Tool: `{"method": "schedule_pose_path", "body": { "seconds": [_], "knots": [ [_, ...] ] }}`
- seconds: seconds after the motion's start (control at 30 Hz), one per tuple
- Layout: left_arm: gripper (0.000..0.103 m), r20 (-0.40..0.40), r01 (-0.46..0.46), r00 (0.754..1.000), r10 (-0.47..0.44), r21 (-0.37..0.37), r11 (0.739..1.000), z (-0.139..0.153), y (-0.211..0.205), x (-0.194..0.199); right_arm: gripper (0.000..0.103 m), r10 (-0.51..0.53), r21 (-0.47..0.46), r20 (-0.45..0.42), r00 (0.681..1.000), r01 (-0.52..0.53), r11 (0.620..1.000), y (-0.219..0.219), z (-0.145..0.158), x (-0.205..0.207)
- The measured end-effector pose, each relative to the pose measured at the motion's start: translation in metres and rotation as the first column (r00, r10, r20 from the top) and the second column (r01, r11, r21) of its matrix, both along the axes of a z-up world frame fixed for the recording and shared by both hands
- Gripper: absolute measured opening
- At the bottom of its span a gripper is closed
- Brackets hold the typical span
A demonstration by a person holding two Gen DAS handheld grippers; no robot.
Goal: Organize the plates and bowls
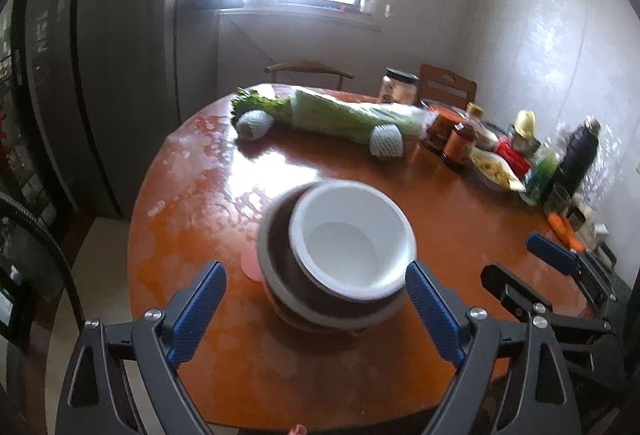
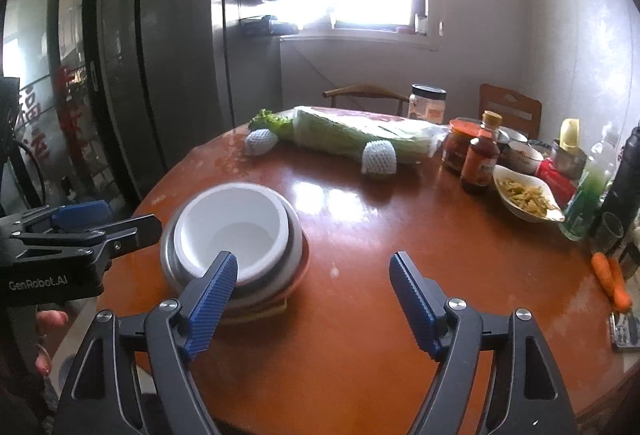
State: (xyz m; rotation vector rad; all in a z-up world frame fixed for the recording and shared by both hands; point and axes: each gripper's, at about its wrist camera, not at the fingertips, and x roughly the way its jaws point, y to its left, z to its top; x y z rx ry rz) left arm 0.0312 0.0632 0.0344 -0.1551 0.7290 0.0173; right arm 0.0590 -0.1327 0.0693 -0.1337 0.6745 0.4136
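Note:
A white bowl (image 1: 352,235) sits nested in a dark bowl with a grey rim (image 1: 280,275), on top of a low stack with a pink plate edge (image 1: 251,269) showing. The stack stands on the round orange-brown table (image 1: 360,163) near its front edge. My left gripper (image 1: 314,267) is open, its blue pads on either side of the stack and clear of it. In the right wrist view the white bowl (image 2: 228,231) lies left of centre. My right gripper (image 2: 314,259) is open over bare table just right of the stack, with nothing between its fingers.
A wrapped cabbage (image 2: 352,135) and two foam-netted fruits lie across the far side. Jars, sauce bottles (image 2: 480,159), a dish of food (image 2: 524,195), a green bottle and carrots (image 2: 612,279) crowd the right edge. Two chairs stand behind; a dark fridge (image 2: 160,55) is left.

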Motion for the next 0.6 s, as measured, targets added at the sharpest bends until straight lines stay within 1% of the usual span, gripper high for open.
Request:
{"method": "schedule_pose_path", "body": {
  "seconds": [0.17, 0.43, 0.6],
  "knots": [
    [0.091, -0.018, 0.024, 1.0, -0.024, 0.014, 1.0, -0.008, -0.015, -0.009, 0.08, -0.031, -0.007, -0.022, 0.999, 0.031, 0.999, -0.015, -0.007, -0.013],
    [0.091, -0.018, 0.041, 0.999, -0.04, 0.027, 0.999, -0.017, -0.031, -0.024, 0.081, -0.073, 0.004, -0.01, 0.997, 0.073, 0.997, -0.033, -0.012, -0.031],
    [0.091, -0.035, 0.042, 0.999, -0.042, -0.002, 0.999, -0.028, -0.033, -0.029, 0.081, -0.087, 0.012, -0.013, 0.996, 0.087, 0.996, -0.039, -0.017, -0.037]
  ]
}}
